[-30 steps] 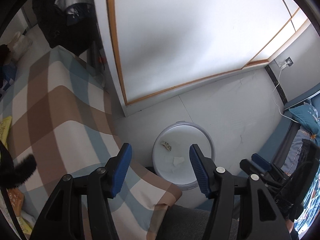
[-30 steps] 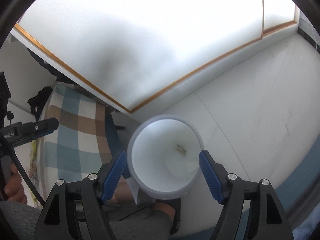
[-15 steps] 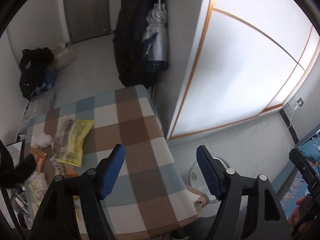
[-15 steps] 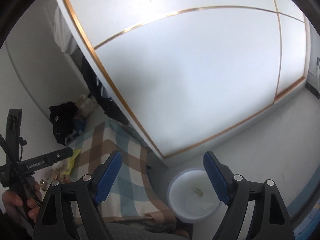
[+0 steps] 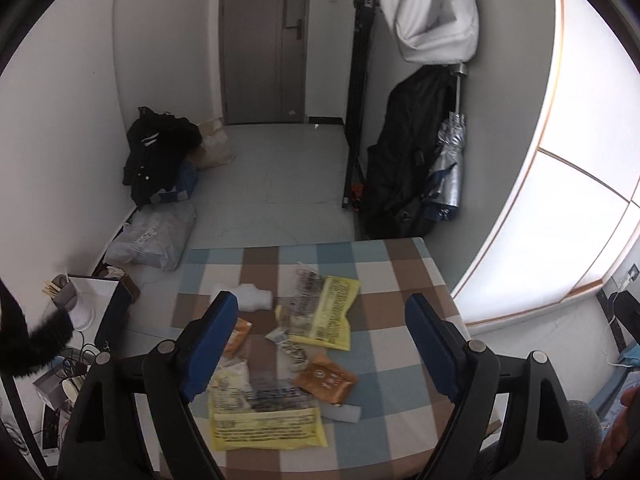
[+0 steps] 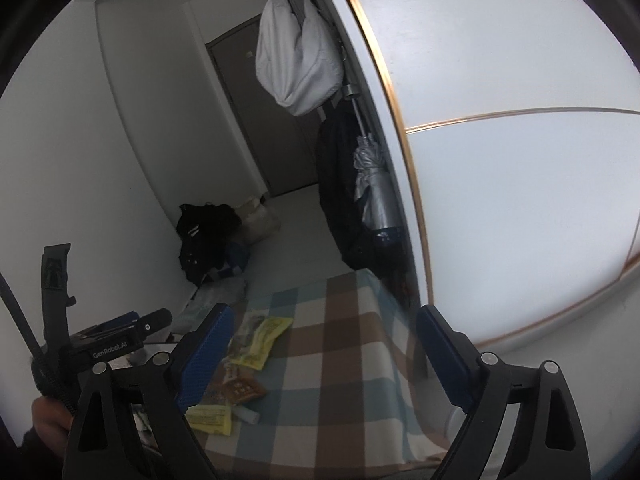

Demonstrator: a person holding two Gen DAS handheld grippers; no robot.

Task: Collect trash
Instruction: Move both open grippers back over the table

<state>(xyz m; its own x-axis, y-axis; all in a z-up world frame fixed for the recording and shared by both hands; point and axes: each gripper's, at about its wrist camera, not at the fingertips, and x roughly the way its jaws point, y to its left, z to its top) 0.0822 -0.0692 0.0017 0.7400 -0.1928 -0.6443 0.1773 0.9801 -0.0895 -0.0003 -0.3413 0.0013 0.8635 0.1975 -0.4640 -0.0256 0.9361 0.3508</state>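
Nearest the camera, the left gripper (image 5: pixel 322 344) has its blue-padded jaws wide apart with nothing between them; they have just been opening. It hangs above the checked table (image 5: pixel 400 280). The right gripper (image 6: pixel 322 356) is likewise spread and empty, its jaws also just having opened further, over the table's near right part.

The trash lies on the left half of the table: a large yellow printed bag (image 5: pixel 266 420) nearest, an orange-brown sachet (image 5: pixel 325 378) just right of it, and a small white scrap (image 5: pixel 342 412) at the bag's right corner. Further back lies a second yellow bag (image 5: pixel 328 312), and beyond it a crumpled white tissue (image 5: pixel 254 298).

Past the table, on the floor, a grey plastic sack (image 5: pixel 154 236) and a black bag (image 5: pixel 160 156) sit by the left wall. A folded silver umbrella (image 5: pixel 450 168) hangs on the right, before a grey door (image 5: pixel 264 40).
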